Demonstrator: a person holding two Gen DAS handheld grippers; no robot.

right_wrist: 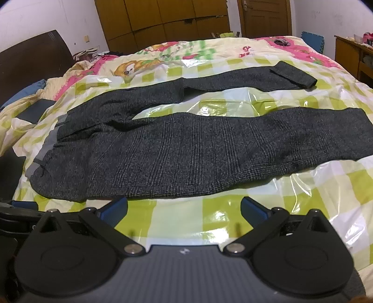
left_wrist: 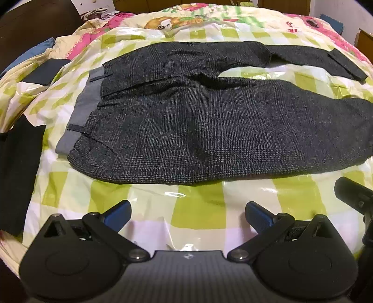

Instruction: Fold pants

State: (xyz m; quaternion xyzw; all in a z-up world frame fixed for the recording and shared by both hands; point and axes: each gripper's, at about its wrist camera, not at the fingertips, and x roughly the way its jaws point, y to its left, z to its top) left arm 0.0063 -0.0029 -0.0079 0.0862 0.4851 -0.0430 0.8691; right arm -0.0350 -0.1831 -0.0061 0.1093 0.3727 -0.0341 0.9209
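Dark grey checked pants [left_wrist: 209, 125] lie flat on the plastic-covered bed, waistband with grey lining at the left, both legs spread to the right; they also show in the right wrist view [right_wrist: 186, 149]. The far leg's cuff [right_wrist: 293, 74] is folded over. My left gripper [left_wrist: 187, 214] is open and empty, just short of the near edge of the pants. My right gripper [right_wrist: 184, 209] is open and empty, also just short of the near leg's edge. Part of the right gripper [left_wrist: 356, 198] shows at the right edge of the left wrist view.
A green-and-white checked plastic sheet [right_wrist: 233, 223] covers a cartoon quilt [right_wrist: 163, 58]. A black cloth [left_wrist: 18, 167] lies at the left, a dark flat item [left_wrist: 44, 72] further back. A dark headboard [right_wrist: 32, 56], wooden wardrobe [right_wrist: 167, 18] and side table [right_wrist: 354, 56] stand around.
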